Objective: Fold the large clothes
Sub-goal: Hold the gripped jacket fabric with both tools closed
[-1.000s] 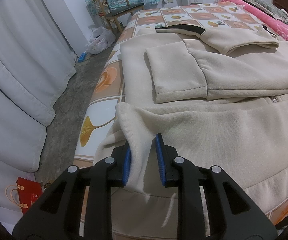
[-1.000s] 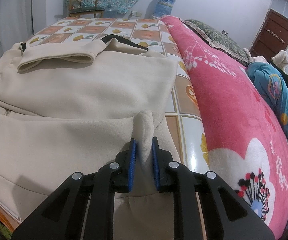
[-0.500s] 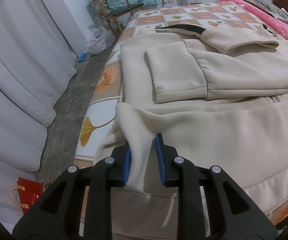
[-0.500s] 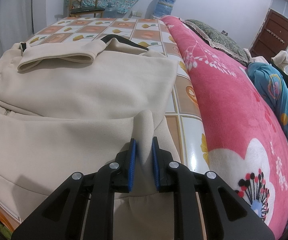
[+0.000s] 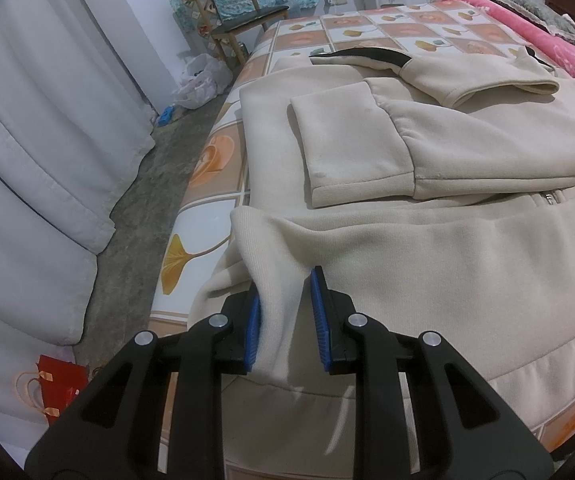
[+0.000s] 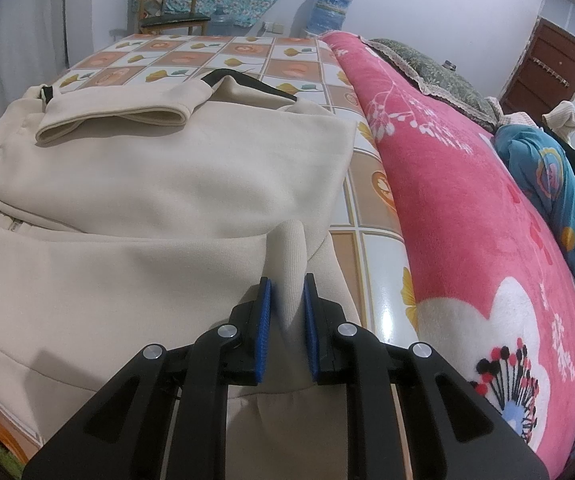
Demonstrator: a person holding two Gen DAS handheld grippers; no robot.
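Observation:
A cream sweatshirt (image 5: pixel 467 248) lies spread on the bed, its sleeves folded across the chest and a black-lined collar at the far end. My left gripper (image 5: pixel 285 284) is shut on the ribbed hem at the garment's near left corner, which bunches up between the blue pads. In the right wrist view the same cream sweatshirt (image 6: pixel 159 184) fills the left half. My right gripper (image 6: pixel 287 284) is shut on a raised fold of the hem at the near right corner. Both corners are lifted slightly off the bed.
The bed has a tiled orange-and-white sheet (image 5: pixel 207 152). A pink floral blanket (image 6: pixel 467 216) lies along its right side. White curtains (image 5: pixel 39 152), a red bag (image 5: pixel 61 384) and a bare floor lie left of the bed. A wooden chair (image 5: pixel 239 12) stands beyond.

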